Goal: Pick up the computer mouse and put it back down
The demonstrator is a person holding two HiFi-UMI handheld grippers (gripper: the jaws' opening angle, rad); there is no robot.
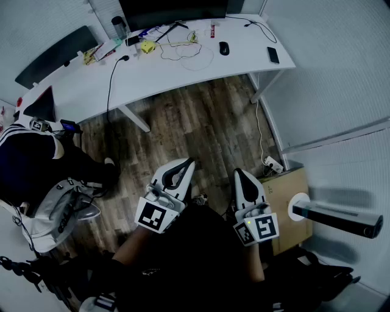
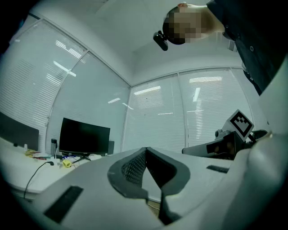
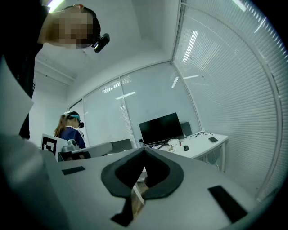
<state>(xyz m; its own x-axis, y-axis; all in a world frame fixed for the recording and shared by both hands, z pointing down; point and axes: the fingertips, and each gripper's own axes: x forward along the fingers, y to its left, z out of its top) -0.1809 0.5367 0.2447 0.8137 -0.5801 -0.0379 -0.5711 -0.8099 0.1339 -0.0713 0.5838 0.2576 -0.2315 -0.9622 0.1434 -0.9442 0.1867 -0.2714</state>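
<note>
Left gripper [image 1: 187, 164] and right gripper [image 1: 239, 173] jaws sit pressed together and empty, well apart from the small black computer mouse [image 1: 224, 48] on the white tabletop [image 1: 152, 76]. Arriving unopened risks shoving it aside.

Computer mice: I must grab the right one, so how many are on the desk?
1: the black mouse on the white desk, left of the phone in the head view. Clutter further left could hide another.

White desk [image 1: 244, 55] w/ blk monitor [image 1: 173, 9], wood-plank floor [image 1: 201, 116], blinds [image 3: 234, 90] on glass walls, cardboard box [image 1: 289, 189] at rt.
</note>
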